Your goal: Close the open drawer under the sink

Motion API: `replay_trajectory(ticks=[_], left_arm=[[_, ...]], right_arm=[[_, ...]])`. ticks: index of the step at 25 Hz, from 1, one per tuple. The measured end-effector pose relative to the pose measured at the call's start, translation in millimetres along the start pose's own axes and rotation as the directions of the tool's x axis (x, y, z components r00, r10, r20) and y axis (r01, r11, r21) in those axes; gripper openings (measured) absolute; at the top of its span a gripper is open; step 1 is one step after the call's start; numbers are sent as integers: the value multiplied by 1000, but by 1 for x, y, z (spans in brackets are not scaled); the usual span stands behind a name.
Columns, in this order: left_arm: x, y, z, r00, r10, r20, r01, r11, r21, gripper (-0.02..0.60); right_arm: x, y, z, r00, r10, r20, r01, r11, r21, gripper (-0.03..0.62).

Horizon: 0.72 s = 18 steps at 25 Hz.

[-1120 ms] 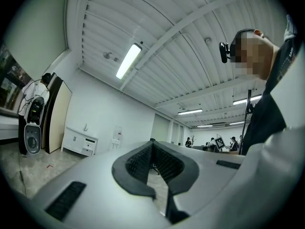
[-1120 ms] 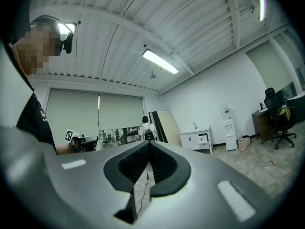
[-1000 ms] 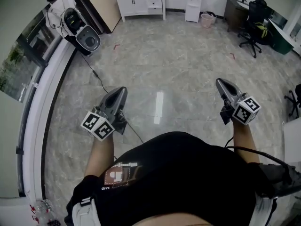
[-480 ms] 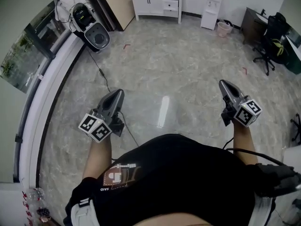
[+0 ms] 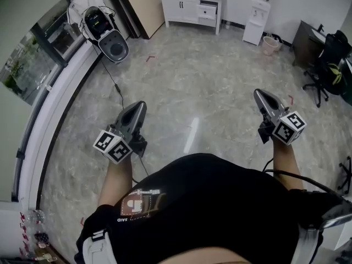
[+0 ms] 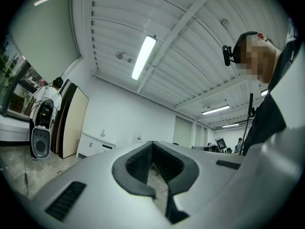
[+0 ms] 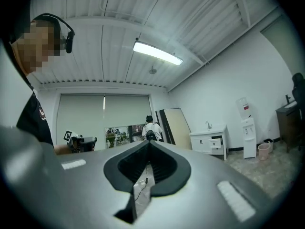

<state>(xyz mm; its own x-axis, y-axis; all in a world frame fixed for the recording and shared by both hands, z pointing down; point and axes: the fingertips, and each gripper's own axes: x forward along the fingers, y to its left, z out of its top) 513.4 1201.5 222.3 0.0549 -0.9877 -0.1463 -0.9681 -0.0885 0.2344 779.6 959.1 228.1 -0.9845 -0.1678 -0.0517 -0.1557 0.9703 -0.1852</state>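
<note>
Both grippers empty out in front of you, drawer far across the room.

Near you, your left gripper [image 5: 139, 105] and right gripper [image 5: 258, 94] hang apart over the marble floor [image 5: 209, 87], each with jaws pressed together on nothing. Well ahead, against the far wall, stands the white sink cabinet [image 5: 192, 3], and its upper right drawer [image 5: 207, 11] juts out open. Right of the cabinet is a water dispenser [image 5: 256, 22], then a pink bin [image 5: 270, 44].

— Where is the head camera sitting?
— It is looking steeply down from head height at the floor [image 5: 220, 76], with the white sink cabinet [image 5: 192, 7] lying far off.
— And the others?
— They are riding the left claw [image 6: 151, 146] and right claw [image 7: 147, 145], facing level, both catching that distant cabinet.
</note>
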Motion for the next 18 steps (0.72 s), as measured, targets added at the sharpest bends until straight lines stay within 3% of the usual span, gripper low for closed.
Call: replay_trajectory(ticks=[10,18], left_arm=[[92,48,-16,999,-25,-38,25,1000,-7,-9],[155,146,-2,995,-96,-15,96,995,-27,-9]], right_arm=[[50,-79,-12,999,-26,-19,26,999,35,-9],[136,-118,-6,995,-99,-21,99,995,2,-9]])
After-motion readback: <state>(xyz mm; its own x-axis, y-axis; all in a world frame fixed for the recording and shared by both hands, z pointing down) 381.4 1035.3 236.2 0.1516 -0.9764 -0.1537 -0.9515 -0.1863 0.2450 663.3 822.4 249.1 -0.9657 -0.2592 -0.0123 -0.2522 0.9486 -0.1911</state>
